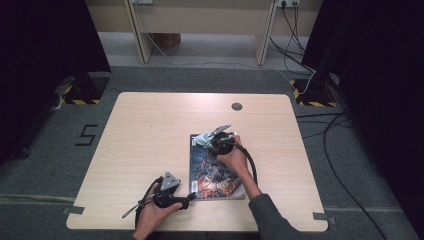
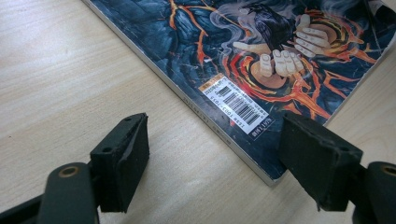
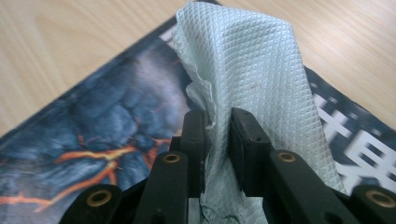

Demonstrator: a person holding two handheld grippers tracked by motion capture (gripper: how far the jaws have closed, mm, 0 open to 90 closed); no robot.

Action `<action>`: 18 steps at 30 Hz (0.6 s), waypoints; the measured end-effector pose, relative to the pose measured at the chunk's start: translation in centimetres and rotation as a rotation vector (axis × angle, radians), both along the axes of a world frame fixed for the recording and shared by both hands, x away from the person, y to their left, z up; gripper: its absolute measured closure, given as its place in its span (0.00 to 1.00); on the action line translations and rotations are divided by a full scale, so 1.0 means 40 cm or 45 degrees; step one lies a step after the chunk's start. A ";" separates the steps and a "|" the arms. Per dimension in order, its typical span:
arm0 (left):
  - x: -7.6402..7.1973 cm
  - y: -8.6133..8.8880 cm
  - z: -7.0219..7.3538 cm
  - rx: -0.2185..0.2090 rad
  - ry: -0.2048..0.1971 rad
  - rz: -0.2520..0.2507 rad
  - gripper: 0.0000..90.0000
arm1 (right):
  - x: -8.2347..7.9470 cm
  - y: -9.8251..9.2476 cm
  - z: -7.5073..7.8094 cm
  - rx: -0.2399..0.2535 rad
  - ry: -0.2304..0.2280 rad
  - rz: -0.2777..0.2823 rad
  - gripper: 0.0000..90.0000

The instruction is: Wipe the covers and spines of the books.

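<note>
1. Right claw (image 3: 217, 135) clamped on a pale wiping cloth (image 3: 252, 70), bunched upward between the jaws, hanging just above the far end of the magazine (image 1: 216, 167).
2. Left claw (image 2: 215, 154) spread apart, gripping nothing, near corner of the magazine (image 2: 243, 70) lying between the jaws on the table (image 1: 150, 130).
3. Risk: cloth slipping free mid-wipe, pinched only by a thin fold.
4. Risk: magazine sliding or lifting under the drag, unpinned by the left claw.
5. Risk: cover creasing from pressing too hard at the edge.
</note>
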State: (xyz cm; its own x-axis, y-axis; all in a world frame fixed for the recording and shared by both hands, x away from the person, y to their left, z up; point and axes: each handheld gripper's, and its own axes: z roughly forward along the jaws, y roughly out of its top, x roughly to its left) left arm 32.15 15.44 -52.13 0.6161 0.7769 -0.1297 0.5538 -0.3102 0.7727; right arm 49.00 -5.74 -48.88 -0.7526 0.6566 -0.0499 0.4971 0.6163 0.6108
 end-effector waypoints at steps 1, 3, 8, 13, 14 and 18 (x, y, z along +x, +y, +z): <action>0.000 0.000 0.000 0.000 0.000 -0.001 0.26 | -0.004 0.009 0.000 -0.004 0.001 0.006 0.85; 0.000 0.000 0.000 -0.001 0.000 0.000 0.26 | -0.008 0.021 0.001 -0.025 -0.007 0.025 0.85; 0.000 0.000 0.000 0.000 0.000 -0.001 0.26 | -0.001 0.016 0.001 -0.017 -0.005 0.021 0.86; 0.000 0.000 0.000 -0.001 0.000 0.000 0.26 | 0.021 0.024 0.001 -0.043 -0.024 -0.016 0.85; 0.000 0.000 0.000 -0.001 0.001 0.000 0.26 | 0.026 0.030 0.001 -0.047 -0.028 -0.017 0.85; 0.000 0.000 0.000 -0.001 0.001 -0.001 0.26 | 0.034 0.064 0.001 -0.072 -0.043 -0.008 0.84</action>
